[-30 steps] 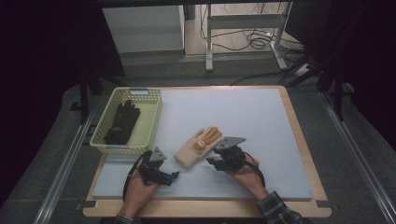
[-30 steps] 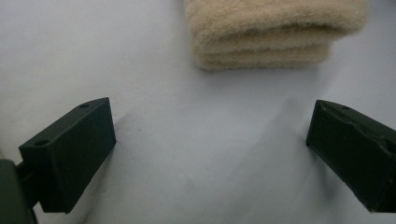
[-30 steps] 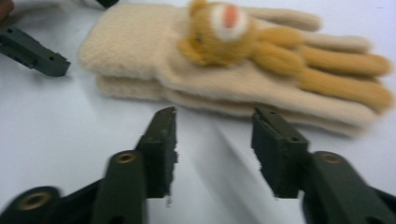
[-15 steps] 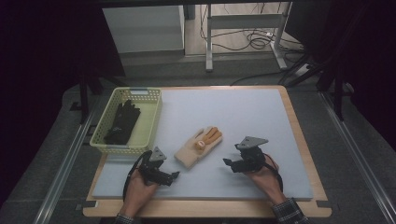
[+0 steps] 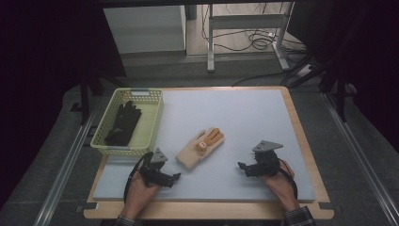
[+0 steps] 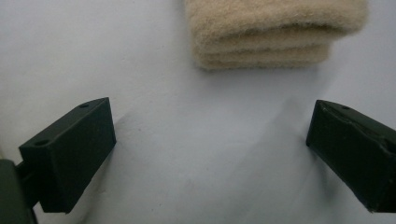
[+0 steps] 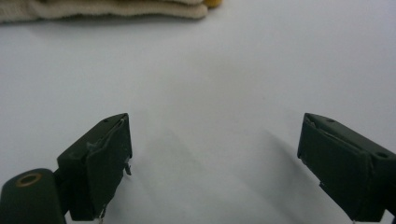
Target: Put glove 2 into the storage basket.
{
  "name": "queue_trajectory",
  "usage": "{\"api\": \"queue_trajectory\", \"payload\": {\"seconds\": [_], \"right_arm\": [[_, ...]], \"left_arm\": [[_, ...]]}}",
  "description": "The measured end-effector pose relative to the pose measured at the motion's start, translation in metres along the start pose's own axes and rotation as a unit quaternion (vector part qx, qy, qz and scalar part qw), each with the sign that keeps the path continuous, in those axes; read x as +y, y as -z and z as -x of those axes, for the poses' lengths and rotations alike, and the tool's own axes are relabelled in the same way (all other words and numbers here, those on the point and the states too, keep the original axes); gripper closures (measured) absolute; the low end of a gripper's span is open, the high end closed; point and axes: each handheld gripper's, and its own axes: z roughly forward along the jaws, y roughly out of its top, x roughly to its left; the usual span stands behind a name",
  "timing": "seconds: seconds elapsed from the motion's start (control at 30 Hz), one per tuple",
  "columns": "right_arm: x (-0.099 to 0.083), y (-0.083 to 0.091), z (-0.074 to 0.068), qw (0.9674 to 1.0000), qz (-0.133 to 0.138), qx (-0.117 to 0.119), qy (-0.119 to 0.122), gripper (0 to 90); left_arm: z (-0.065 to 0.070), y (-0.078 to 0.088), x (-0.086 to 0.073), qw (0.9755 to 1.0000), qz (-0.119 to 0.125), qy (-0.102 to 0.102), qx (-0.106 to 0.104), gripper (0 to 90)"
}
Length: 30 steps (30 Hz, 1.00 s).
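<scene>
A cream glove [image 5: 200, 148] with orange fingertips lies folded on the pale blue mat [image 5: 235, 113], near its front middle. My left gripper [image 5: 175, 177] rests just left of the glove's cuff end, jaws wide apart and empty; its own view has the cuff [image 6: 266, 32] ahead of the tips [image 6: 210, 149]. My right gripper [image 5: 241, 166] sits on the mat to the glove's right, well apart from it. Its jaws have just been opening and hold nothing. The right gripper view [image 7: 212, 163] has the glove's edge [image 7: 102, 10] far off at the top.
A yellow-green basket [image 5: 154, 123] holding a black glove [image 5: 123, 123] stands at the mat's left edge. The wooden table border [image 5: 301, 136] frames the mat. Behind the table are metal legs and cables [image 5: 254, 42] on the floor.
My right gripper let go of the glove and drew away to the right across the mat, jaws now wide. The left gripper and the glove stayed in place.
</scene>
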Motion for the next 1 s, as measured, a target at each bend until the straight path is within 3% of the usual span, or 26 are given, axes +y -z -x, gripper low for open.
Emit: {"api": "queue_trajectory", "payload": {"seconds": [0.17,0.27,0.67,0.83,1.0], "right_arm": [[-0.001,-0.003,0.001,0.9997,-0.024,-0.002,0.007,8.2],[-0.001,-0.004,0.003,0.9996,-0.029,0.003,-0.001,7.2],[-0.001,-0.004,0.003,0.9996,-0.027,0.003,-0.001,7.2],[-0.001,-0.004,0.003,0.9997,-0.026,0.002,0.001,7.2],[-0.002,-0.004,0.003,0.9997,-0.026,0.001,0.001,7.2]], "left_arm": [[0.0,0.0,0.0,1.0,-0.001,0.0,0.0,1.4],[0.0,0.0,0.0,1.0,-0.002,0.0,0.0,1.5],[0.001,0.0,0.001,1.0,-0.004,0.002,0.003,1.3],[0.004,0.0,0.005,0.9998,-0.019,0.007,0.007,0.9],[0.006,0.001,0.011,0.9995,-0.031,-0.002,-0.004,0.9]]}}
